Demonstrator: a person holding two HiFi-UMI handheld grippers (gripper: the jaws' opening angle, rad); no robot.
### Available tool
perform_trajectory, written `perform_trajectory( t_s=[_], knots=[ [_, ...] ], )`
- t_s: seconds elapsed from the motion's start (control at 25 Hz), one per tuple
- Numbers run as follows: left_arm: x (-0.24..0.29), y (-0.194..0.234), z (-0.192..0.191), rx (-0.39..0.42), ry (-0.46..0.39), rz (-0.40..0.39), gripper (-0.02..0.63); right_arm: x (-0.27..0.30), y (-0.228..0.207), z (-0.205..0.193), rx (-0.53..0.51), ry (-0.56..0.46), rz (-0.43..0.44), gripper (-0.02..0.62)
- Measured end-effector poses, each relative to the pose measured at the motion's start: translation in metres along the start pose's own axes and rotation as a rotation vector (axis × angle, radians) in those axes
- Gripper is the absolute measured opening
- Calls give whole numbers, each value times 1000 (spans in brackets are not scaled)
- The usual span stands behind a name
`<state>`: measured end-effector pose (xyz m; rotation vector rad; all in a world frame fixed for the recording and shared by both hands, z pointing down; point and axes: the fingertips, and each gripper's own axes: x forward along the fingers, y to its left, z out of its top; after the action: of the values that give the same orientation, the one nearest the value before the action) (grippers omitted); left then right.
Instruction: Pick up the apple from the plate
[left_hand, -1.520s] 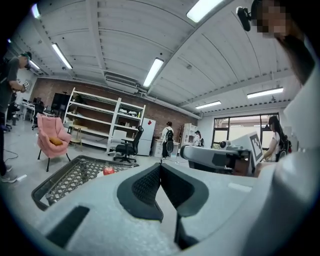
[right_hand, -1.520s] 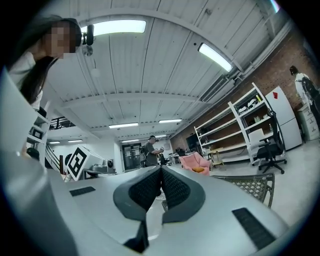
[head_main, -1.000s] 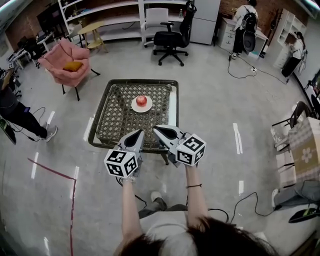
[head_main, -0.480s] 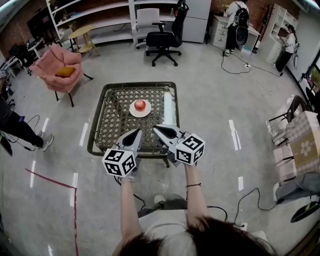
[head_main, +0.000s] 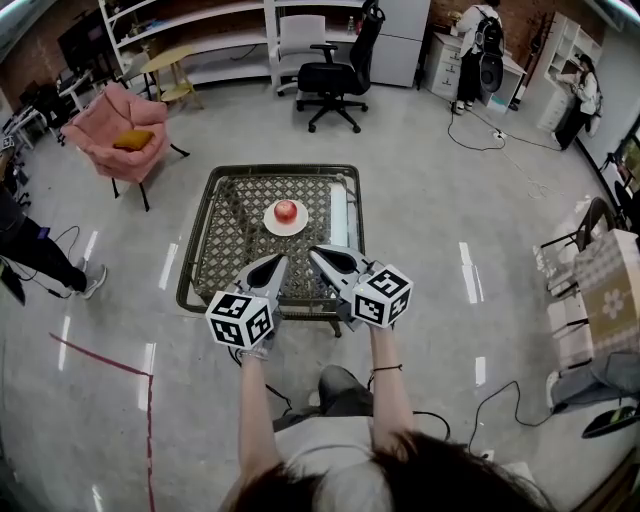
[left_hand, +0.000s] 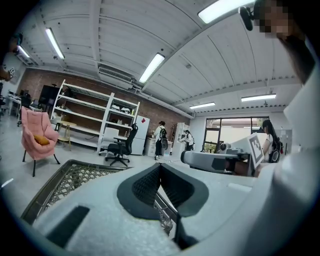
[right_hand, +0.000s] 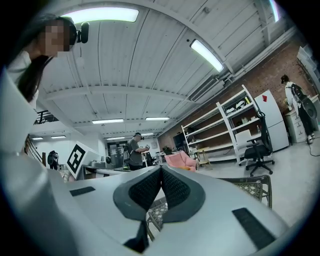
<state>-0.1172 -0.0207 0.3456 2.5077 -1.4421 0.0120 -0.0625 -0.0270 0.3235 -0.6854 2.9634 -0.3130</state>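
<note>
A red apple (head_main: 286, 210) rests on a white plate (head_main: 272, 224) in the middle of a low lattice-topped table (head_main: 225, 240). My left gripper (head_main: 276, 262) is held over the table's near edge, jaws shut with nothing between them. Beside it my right gripper (head_main: 318, 252) points the same way, also shut and empty. Both tips lie short of the plate. In the left gripper view the shut jaws (left_hand: 160, 165) hide the apple, and the right gripper (left_hand: 186, 157) shows at the side. The right gripper view (right_hand: 161, 169) shows only the table's corner (right_hand: 252, 187).
A pink armchair (head_main: 125, 126) stands far left, and a black office chair (head_main: 335, 72) beyond the table. White shelves (head_main: 200, 30) line the back wall. People stand at the far right (head_main: 478, 50) and at the left edge (head_main: 30, 235). Cables (head_main: 480, 405) lie on the floor.
The table and apple have drawn slightly nearer below both grippers as the person steps forward. Both grippers stay shut and side by side.
</note>
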Motion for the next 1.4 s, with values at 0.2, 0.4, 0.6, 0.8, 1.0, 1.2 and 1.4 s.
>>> perform_trajectory(
  t_s=[0.2, 0.4, 0.6, 0.8, 1.0, 1.2, 1.4],
  knots=[
    [5, 7, -3, -11, 3, 5, 11, 6, -8, -2, 6, 6, -3, 9],
    [17, 21, 3, -22, 4, 19, 11, 19, -25, 1, 15, 17, 1, 9],
    [35, 34, 7, -23, 9, 33, 11, 32, -49, 5, 26, 19, 9, 9],
    [55, 50, 10, -41, 9, 50, 11, 49, -70, 8, 32, 37, 31, 9],
    [74, 62, 10, -54, 15, 62, 11, 62, -90, 8, 41, 54, 50, 9],
    [91, 73, 14, -68, 17, 76, 11, 77, -109, 13, 50, 69, 72, 9],
    [106, 83, 15, -80, 12, 90, 11, 89, -124, 12, 63, 85, 94, 9]
  ],
)
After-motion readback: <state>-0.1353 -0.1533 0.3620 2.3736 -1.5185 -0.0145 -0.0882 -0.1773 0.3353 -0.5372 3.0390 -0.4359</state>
